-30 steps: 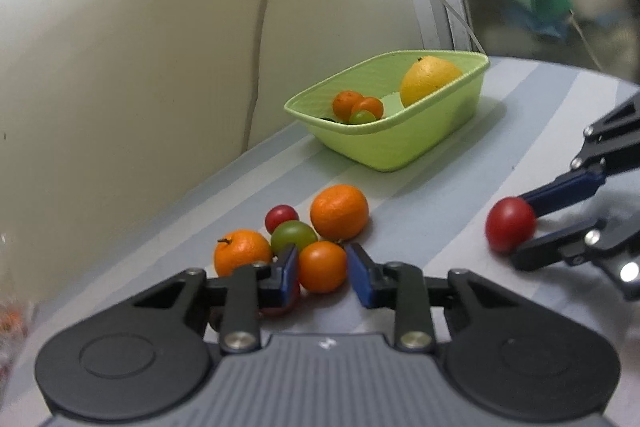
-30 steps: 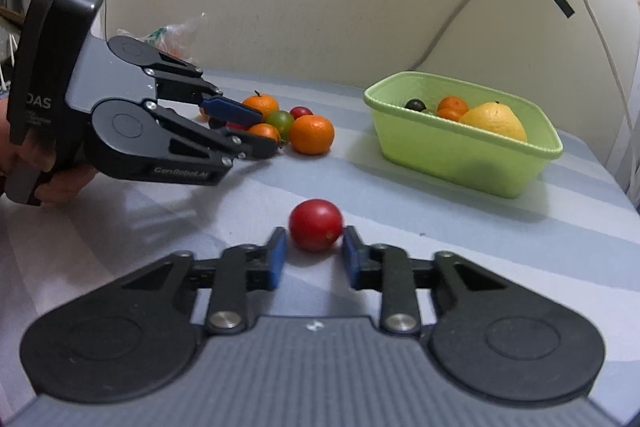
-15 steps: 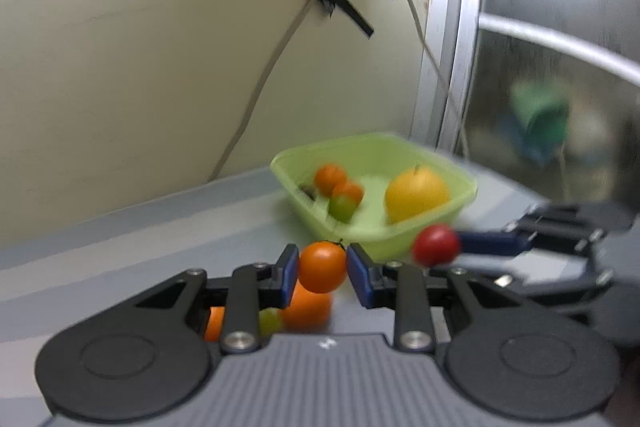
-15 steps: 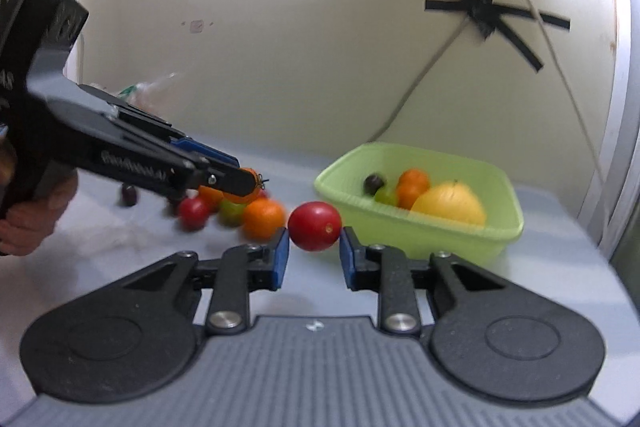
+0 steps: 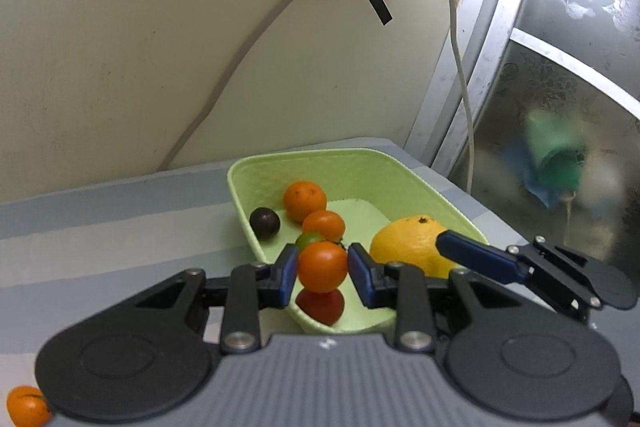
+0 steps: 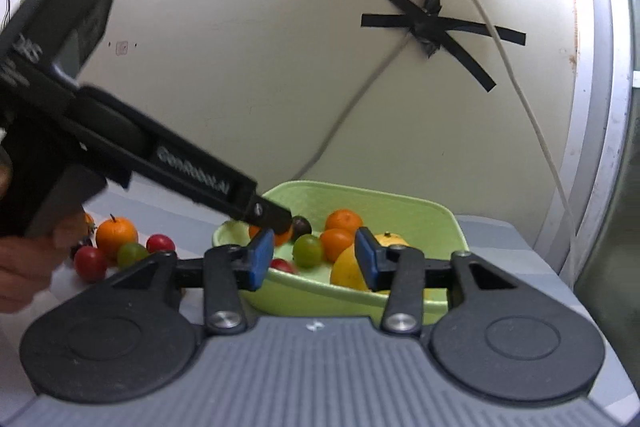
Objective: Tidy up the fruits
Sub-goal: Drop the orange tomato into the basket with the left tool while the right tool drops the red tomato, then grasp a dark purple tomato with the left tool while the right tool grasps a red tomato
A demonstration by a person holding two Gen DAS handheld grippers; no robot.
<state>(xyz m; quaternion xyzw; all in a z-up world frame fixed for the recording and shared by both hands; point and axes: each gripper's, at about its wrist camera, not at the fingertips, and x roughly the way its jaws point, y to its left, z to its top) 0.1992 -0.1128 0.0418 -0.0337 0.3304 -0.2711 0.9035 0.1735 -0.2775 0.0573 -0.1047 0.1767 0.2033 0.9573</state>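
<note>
Orange tomato [image 5: 322,266] pinched tight between the blue pads of the left gripper [image 5: 322,269], hanging right over the near end of the green tub [image 5: 236,195], above the fruit already inside. Over on the right gripper [image 6: 314,261]: jaws parted, just been opening, nothing between the pads. Red tomato [image 5: 320,305] lying on the tub floor directly under the orange one, so that drop looks done. Big yellow citrus [image 5: 404,247] filling the tub's right side, with two small oranges, a green fruit and a dark one bunched toward the far left. Clearly mid-delivery, then: one piece in, a second about to follow. Next up for the left hand, by the look of it: ease the pads apart and let go low, nudged aside so as not to land on the red one and bounce out. For the right: back out clear of the rim, then swing toward the loose cluster [image 6: 117,231] on the striped table [image 5: 100,227], well apart from the tub. Plenty out there yet, oranges, reds and a green, so the job sits somewhere around the middle.
</note>
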